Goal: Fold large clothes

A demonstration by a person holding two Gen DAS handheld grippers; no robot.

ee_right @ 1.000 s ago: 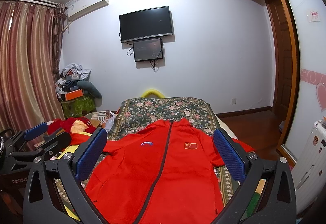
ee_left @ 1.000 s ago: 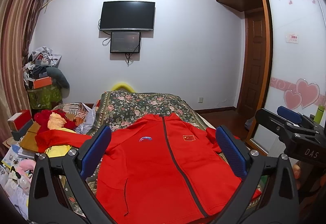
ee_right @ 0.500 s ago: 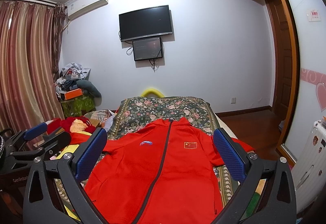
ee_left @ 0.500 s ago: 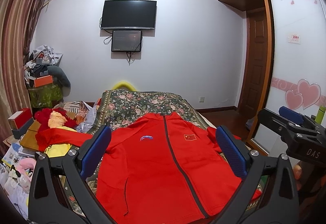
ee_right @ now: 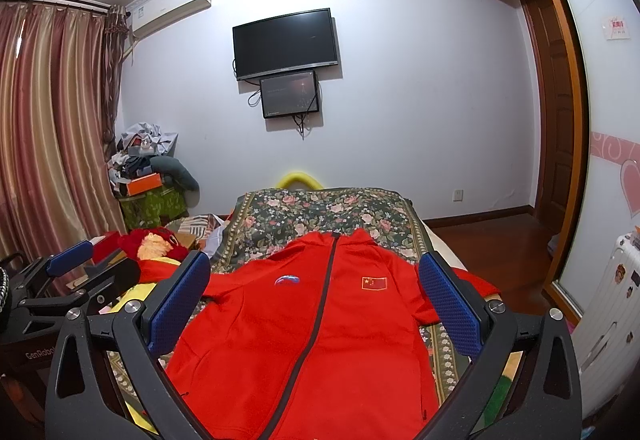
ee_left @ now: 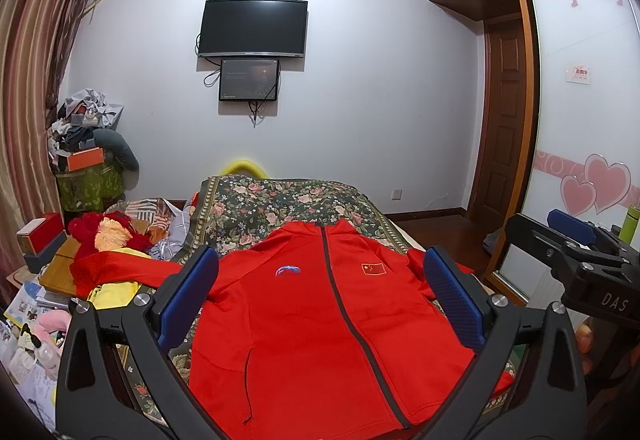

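A large red zip jacket (ee_left: 320, 328) (ee_right: 304, 336) lies spread flat, front up, on a floral bedspread (ee_left: 280, 204) (ee_right: 320, 208), collar toward the far wall. Its left sleeve (ee_left: 120, 272) stretches out over the clutter beside the bed; the right sleeve (ee_right: 468, 284) lies over the bed's right edge. My left gripper (ee_left: 320, 296) hovers open above the jacket's chest, nothing between its blue pads. My right gripper (ee_right: 316, 296) is likewise open above the chest and empty. Each gripper shows at the edge of the other's view: the right gripper (ee_left: 576, 248), the left gripper (ee_right: 64, 280).
Left of the bed lies a heap of boxes, a red plush toy (ee_left: 108, 236), yellow cloth (ee_left: 116, 292) and papers. A stacked pile (ee_left: 84, 144) stands in the left corner by the curtains. A wardrobe with sliding door (ee_left: 580, 120) and a white suitcase (ee_right: 612, 304) stand on the right.
Both views have tilted up very slightly, so the wall screens sit a little lower in frame. The jacket has not moved and both grippers stay open.
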